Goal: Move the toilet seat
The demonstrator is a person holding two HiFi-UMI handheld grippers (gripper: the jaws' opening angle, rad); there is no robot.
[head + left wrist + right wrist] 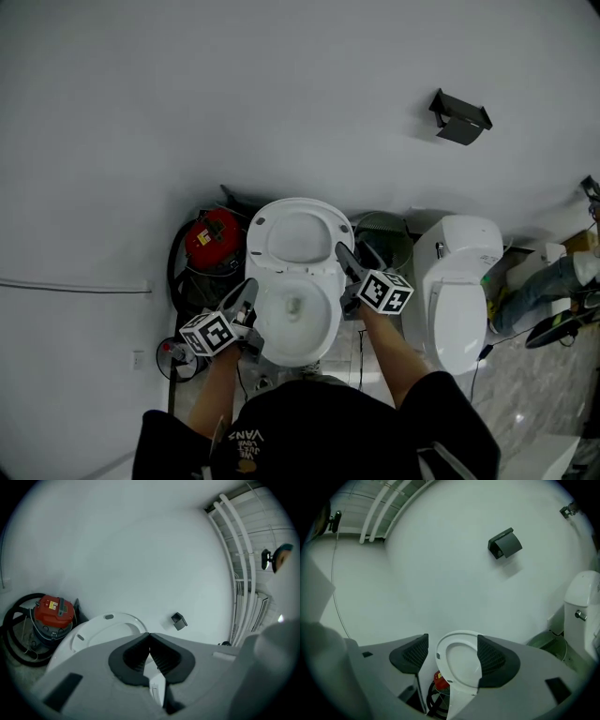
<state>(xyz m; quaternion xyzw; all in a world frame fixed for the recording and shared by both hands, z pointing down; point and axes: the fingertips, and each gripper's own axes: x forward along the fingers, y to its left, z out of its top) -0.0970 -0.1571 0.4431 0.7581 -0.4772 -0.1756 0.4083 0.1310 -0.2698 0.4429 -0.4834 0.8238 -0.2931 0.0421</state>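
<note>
Toilet seat (298, 234) raised (two toilets (295, 323) (459, 281) here); left gripper (250, 287) (150, 637) jaws closed, right gripper (352, 253) (450, 644) jaws apart.

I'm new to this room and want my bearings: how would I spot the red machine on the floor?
Find the open toilet with its seat raised against the white wall. On its side away from the closed toilet, by the wall, stands the red machine. It is a squat drum, bright red beside white fixtures, with a black hose looped round it.
</note>
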